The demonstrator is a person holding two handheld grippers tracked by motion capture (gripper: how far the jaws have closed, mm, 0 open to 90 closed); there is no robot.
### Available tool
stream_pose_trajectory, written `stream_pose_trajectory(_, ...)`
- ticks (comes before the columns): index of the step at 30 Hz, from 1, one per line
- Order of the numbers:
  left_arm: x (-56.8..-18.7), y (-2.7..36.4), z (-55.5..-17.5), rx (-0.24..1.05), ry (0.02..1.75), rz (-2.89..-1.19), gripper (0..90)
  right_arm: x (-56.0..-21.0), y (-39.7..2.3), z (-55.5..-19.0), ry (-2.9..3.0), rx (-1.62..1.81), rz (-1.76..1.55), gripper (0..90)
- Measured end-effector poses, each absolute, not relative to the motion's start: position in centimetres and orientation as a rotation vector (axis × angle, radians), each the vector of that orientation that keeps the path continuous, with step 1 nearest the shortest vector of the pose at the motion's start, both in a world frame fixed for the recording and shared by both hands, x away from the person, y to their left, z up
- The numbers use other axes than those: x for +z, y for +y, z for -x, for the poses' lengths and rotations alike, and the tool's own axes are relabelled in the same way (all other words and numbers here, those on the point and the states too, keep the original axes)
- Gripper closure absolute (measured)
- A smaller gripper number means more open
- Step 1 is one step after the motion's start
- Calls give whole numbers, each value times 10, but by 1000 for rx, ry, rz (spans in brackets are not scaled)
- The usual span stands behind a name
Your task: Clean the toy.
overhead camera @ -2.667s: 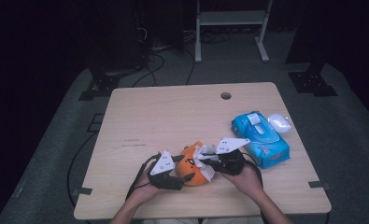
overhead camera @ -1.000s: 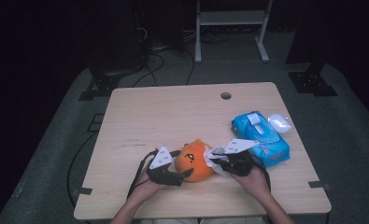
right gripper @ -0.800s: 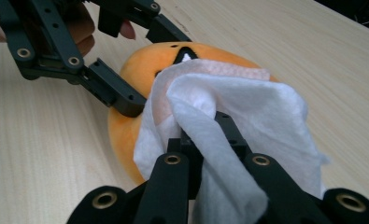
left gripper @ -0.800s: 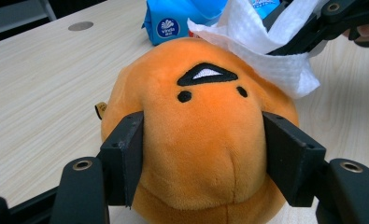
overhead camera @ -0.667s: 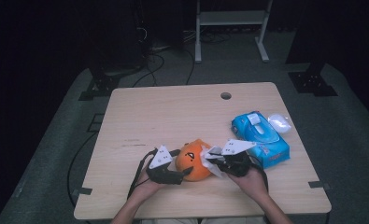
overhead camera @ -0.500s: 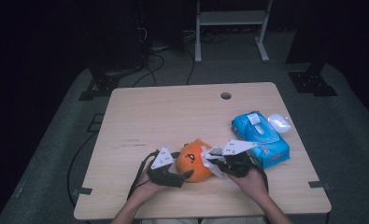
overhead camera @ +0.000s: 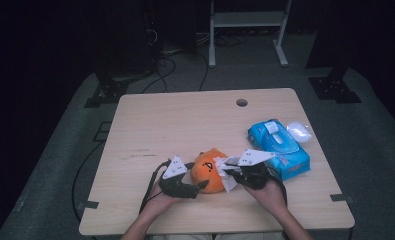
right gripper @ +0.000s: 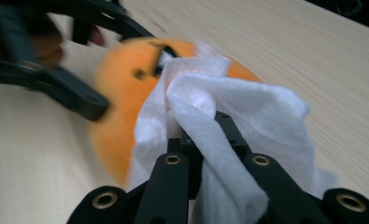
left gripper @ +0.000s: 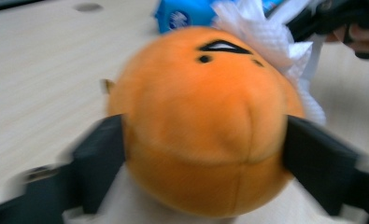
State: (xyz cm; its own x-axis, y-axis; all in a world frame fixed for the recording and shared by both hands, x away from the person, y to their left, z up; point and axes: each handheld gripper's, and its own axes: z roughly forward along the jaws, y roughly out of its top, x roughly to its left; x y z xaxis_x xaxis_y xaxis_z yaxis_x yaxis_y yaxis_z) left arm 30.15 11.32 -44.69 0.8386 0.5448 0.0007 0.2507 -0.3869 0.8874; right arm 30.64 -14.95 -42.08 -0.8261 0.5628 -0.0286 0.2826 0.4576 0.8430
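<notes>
A person sat at a wooden table [overhead camera: 175,125] with a gripper in each hand. Near the front edge of the table, between the two grippers, was a round orange plush toy [overhead camera: 209,171] with a little face on it.

The left gripper [overhead camera: 197,185] had the toy between its two black jaws. In the left gripper view the jaws sat on both sides of the toy [left gripper: 205,126] and pressed on its soft body. The jaws were partly open, because the toy is wide, and they had just been closing a bit more on it. That picture was a little blurry.

The right gripper [overhead camera: 230,175] was squeezed shut on a white wipe [overhead camera: 227,176]. In the right gripper view the wipe [right gripper: 233,121] was bunched up between the jaws and hung over them. It lay against the toy [right gripper: 126,107], on the side by its face. In the left gripper view the wipe [left gripper: 271,42] stuck out from behind the top of the toy.

A blue pack of wipes [overhead camera: 279,149] lay on the table just beside the right hand [overhead camera: 271,194]. A small white thing [overhead camera: 299,131] lay at the far side of the pack, touching it or nearly so. A round hole [overhead camera: 242,102] was in the table near the far edge.
</notes>
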Motion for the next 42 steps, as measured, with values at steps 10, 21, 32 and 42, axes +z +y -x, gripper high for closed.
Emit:
stream_pose_trajectory(10, -444, 107, -293, 440, 458, -2013, 381, -413, -150, -310, 2366, 1294, -708, 834)
stream_pose_trajectory(21, -443, 101, -293, 467, 448, -2004, 393, -406, -128, -298, 2420, 1344, -588, 834)
stream_pose_trajectory(32, -447, 103, -302, 293, 638, -1921, 105, -419, -153, -307, 2409, 1330, -726, 835)
stream_pose_trajectory(42, -442, 93, -286, 481, 395, -2019, 392, -403, -141, -304, 2394, 1353, -660, 834)
